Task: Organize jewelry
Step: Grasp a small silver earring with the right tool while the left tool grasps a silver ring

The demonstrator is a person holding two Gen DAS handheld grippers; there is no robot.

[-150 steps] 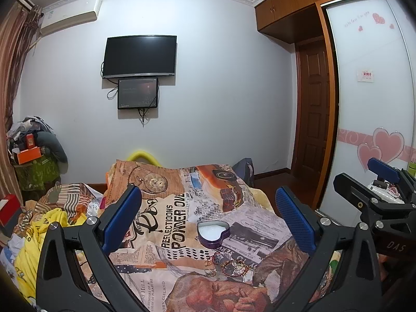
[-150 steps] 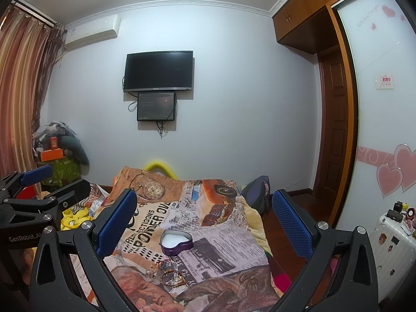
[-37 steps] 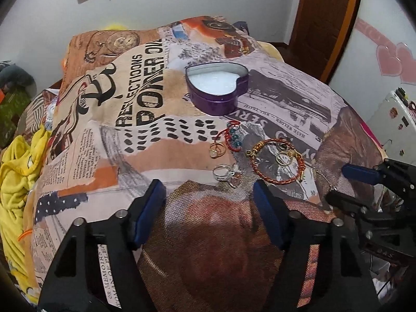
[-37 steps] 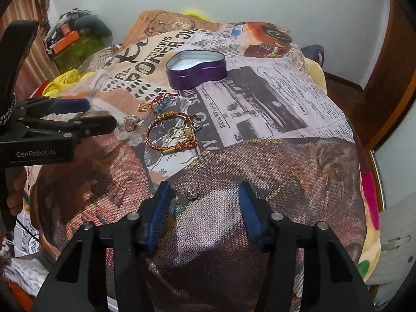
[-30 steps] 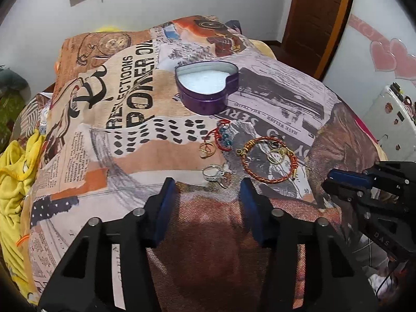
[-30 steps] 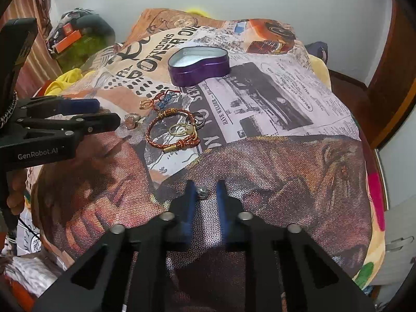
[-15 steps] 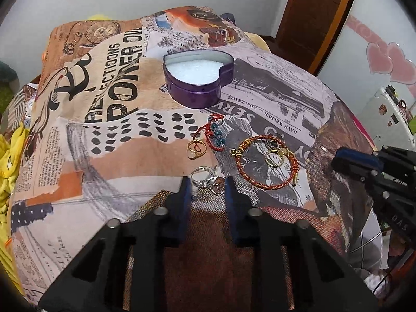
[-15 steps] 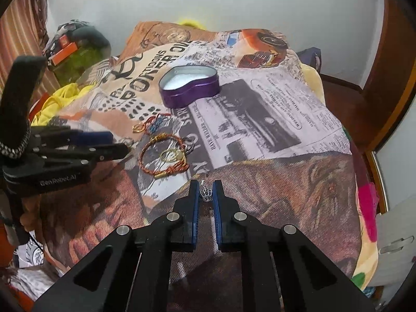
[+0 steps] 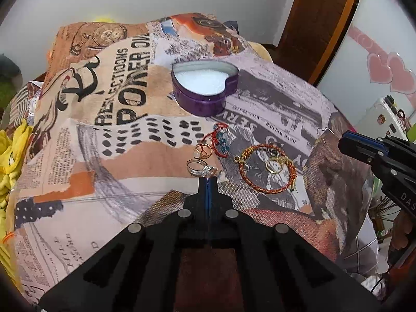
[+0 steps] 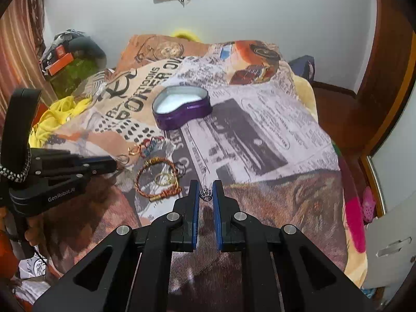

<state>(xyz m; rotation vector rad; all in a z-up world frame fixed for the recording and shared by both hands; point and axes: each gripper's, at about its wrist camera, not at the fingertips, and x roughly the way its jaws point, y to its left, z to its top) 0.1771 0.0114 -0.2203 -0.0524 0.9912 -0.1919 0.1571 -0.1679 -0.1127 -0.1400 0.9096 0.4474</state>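
Pinching a small silver earring (image 10: pixel 206 194) between its fingertips, right gripper (image 10: pixel 206 191), left gripper (image 9: pixel 207 180) clamped fully together, silver ring (image 9: pixel 200 168) just beyond its tips, heart-shaped tin (image 9: pixel 205 88) farther ahead.

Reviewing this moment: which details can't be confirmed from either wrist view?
- Left tongs: whether their shut tips pinch the silver ring; the tips cover the contact.
- Right tongs: the small silver charm between the pads is too tiny to identify.
- Heart-shaped purple tin: only white lining shows; the near wall hides part of its floor.
- Gold piece inside the braided bracelet: too small to tell its type.
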